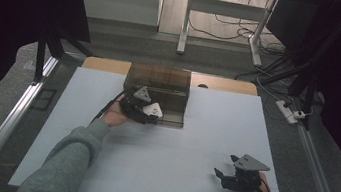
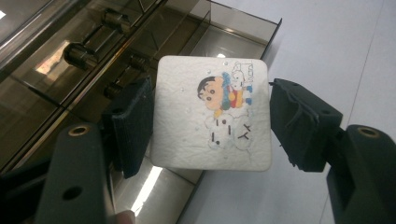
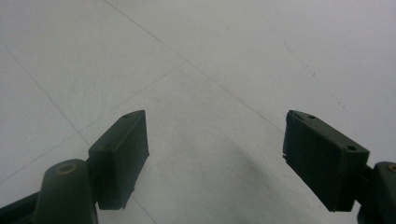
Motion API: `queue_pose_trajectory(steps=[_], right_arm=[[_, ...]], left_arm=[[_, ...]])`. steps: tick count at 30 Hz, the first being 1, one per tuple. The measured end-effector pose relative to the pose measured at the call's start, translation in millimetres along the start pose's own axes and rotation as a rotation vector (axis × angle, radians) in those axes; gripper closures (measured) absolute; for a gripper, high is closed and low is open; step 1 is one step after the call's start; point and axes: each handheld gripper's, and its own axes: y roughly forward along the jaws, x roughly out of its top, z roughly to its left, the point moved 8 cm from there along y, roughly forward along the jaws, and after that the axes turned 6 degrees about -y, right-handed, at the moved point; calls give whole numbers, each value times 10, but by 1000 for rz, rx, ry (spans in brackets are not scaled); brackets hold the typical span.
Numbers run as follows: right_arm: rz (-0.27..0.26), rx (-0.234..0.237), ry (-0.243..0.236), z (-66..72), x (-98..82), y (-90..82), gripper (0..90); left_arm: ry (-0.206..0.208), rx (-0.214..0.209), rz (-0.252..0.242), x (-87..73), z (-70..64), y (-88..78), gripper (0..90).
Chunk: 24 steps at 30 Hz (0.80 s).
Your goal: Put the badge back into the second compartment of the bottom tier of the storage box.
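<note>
A white square coaster (image 2: pixel 187 126) with a colourful cartoon print sits between the pads of my left gripper (image 2: pixel 210 116), which is shut on its two side edges. The coaster hangs just in front of a smoked see-through drawer box (image 2: pixel 70 56), above what looks like a pulled-out drawer (image 2: pixel 238 32). From above, the left gripper (image 1: pixel 150 111) with the white coaster (image 1: pixel 154 109) is at the front of the box (image 1: pixel 160 82) near the table's far middle. My right gripper (image 1: pixel 225 167) rests near the front right, and its jaws (image 3: pixel 215 144) stand open over bare table.
The white table top (image 1: pixel 204 131) spreads wide between the two hands. A metal rail (image 1: pixel 8 123) runs along the left side and another along the right. Behind the table are a desk frame (image 1: pixel 186 22), cables and a power strip (image 1: pixel 288 111) on the floor.
</note>
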Motion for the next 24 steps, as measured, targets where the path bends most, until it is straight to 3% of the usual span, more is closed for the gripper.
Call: queue_pose_trajectory(steps=[7,11,19,24], right_arm=[[1,3,9,-10,-8,11,223],[0,5,7,-9,-7,14,222],[-9,4,2,-6,17,7,222],[-8,7,2,0,24,7,221]], left_arm=[[7,-17,13,-10,39,91,316],[-4,-19,16,-31,68,101,246],[-14,-2,19,-33,63,-62,226],[-33,-6,1,-83,-16,-222,224]])
